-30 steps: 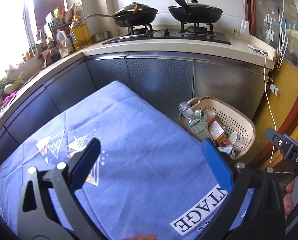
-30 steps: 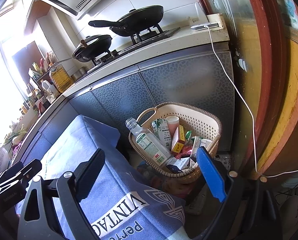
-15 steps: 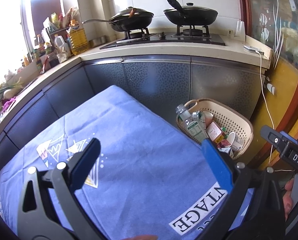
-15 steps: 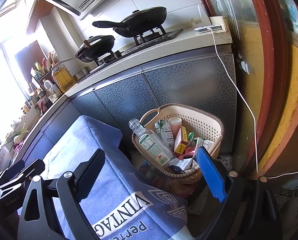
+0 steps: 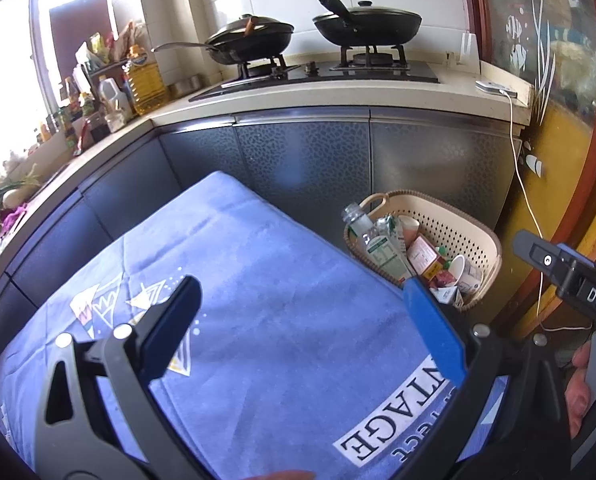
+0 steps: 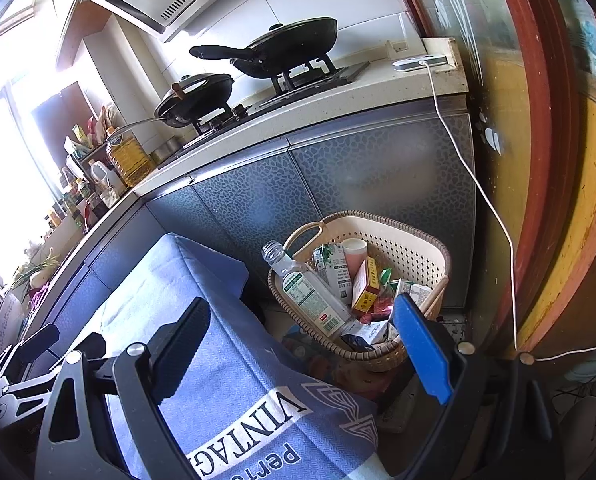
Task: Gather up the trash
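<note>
A beige perforated basket [image 5: 459, 222] [image 6: 413, 246] stands on the floor against the cabinets, beside the blue-clothed table [image 5: 258, 280]. It holds trash: a clear plastic bottle [image 6: 309, 292] [image 5: 371, 240], cartons, a red-yellow box [image 6: 363, 288] and a paper cup [image 5: 463, 272]. My left gripper [image 5: 298, 312] is open and empty above the cloth. My right gripper [image 6: 301, 332] is open and empty, over the table's edge and short of the basket. It also shows at the right edge of the left wrist view.
Grey cabinets [image 5: 298, 160] carry a counter with a gas hob and two black pans [image 5: 367, 22]. Oil bottles and jars [image 5: 138, 80] crowd the left counter. A white cable [image 6: 481, 184] hangs down by a red door frame [image 6: 537, 160].
Both views have shifted slightly, so that the basket and the counter sit a little lower in the frame. Both grippers stay open and empty.
</note>
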The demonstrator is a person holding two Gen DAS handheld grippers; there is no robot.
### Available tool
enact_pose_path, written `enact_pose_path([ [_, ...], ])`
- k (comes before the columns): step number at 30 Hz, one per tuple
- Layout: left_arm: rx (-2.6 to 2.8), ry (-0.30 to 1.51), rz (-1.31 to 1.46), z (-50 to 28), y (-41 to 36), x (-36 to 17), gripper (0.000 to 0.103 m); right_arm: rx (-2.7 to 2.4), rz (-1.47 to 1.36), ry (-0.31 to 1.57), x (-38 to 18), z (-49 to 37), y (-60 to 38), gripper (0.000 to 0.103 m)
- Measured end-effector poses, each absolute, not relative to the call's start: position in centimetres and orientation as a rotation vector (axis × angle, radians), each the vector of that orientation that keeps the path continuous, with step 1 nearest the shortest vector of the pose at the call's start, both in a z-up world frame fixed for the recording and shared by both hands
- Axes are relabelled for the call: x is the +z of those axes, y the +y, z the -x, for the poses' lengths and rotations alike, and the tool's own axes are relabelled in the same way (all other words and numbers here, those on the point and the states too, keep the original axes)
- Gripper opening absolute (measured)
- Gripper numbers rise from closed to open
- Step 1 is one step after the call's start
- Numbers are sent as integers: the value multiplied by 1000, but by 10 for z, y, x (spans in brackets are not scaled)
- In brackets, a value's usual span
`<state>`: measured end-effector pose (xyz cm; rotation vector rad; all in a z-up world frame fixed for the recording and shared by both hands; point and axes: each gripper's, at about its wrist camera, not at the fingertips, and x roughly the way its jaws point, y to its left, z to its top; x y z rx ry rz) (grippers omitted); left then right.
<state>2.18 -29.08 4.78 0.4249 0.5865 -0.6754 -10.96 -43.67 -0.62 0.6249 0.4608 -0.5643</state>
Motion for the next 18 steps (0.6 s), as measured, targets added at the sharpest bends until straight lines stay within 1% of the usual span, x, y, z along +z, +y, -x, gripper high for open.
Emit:
enact_pose_path([
  [18,-695,597,-433,-17,-289,42,97,-554,-615,461,-5,105,-429,91],
])
